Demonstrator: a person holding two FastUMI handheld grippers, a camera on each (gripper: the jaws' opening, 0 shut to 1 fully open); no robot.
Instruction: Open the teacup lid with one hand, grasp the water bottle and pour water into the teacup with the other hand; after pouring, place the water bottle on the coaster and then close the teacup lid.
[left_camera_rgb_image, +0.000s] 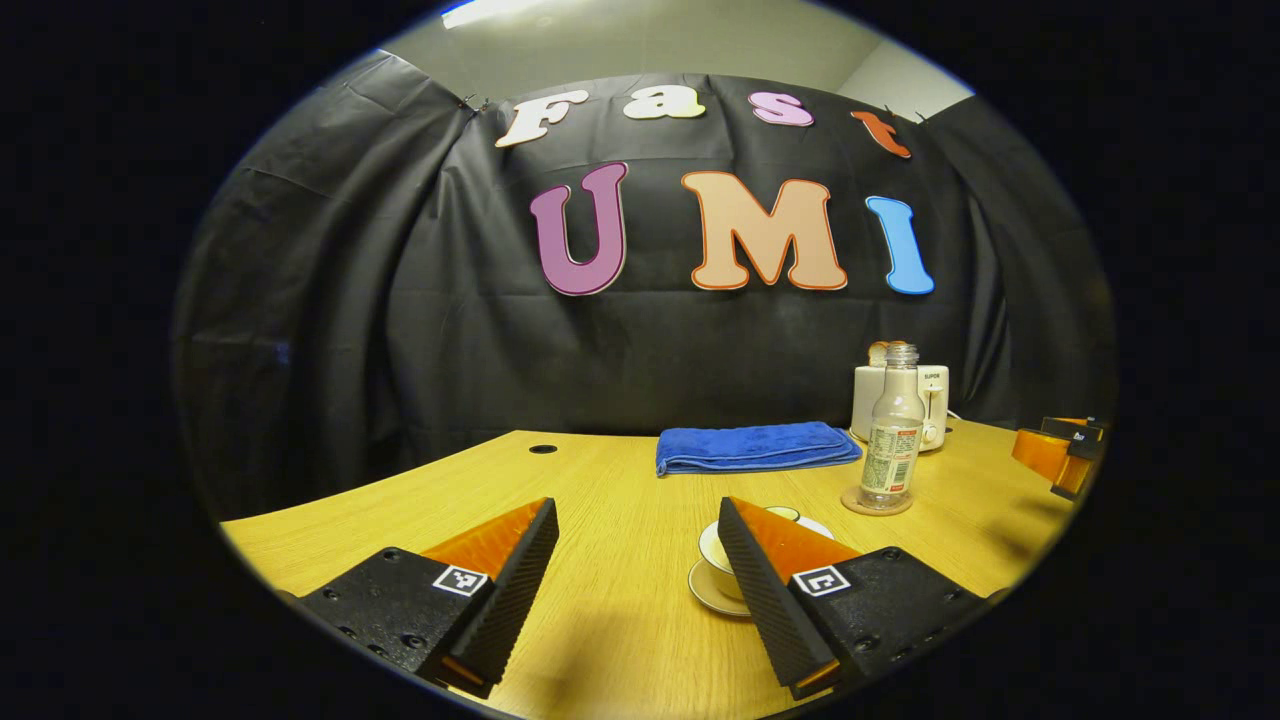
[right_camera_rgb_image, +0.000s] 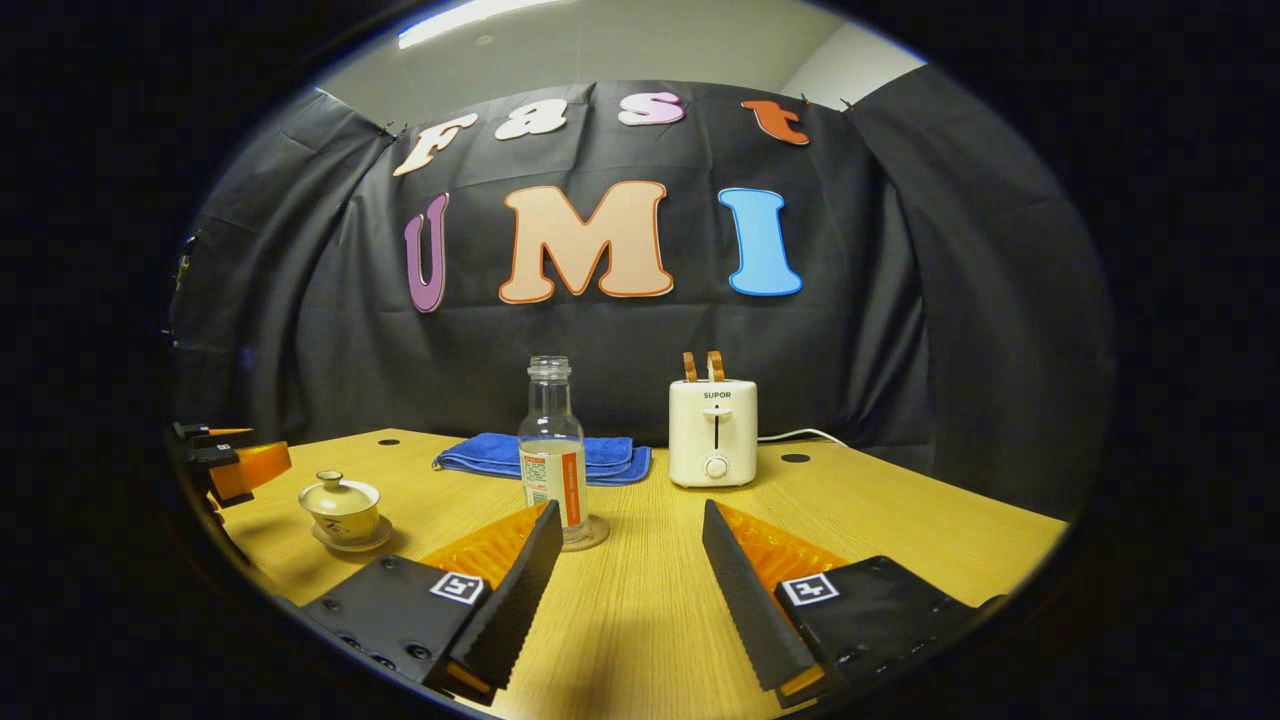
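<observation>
Wooden table (right_camera_rgb_image: 900, 520): lidded teacup (right_camera_rgb_image: 341, 508), uncapped part-full water bottle (right_camera_rgb_image: 552, 450) on coaster (right_camera_rgb_image: 590, 540); both grippers spread, empty.

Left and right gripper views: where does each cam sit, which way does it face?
Left gripper view: rides the left gripper, low over the table, facing the back wall; its open fingers frame the lidded teacup; the right gripper shows at the right edge.
Right gripper view: rides the right gripper, facing the water bottle on its coaster; the left gripper shows at left.
Shared: teacup, bottle, blue towel, toaster.
</observation>
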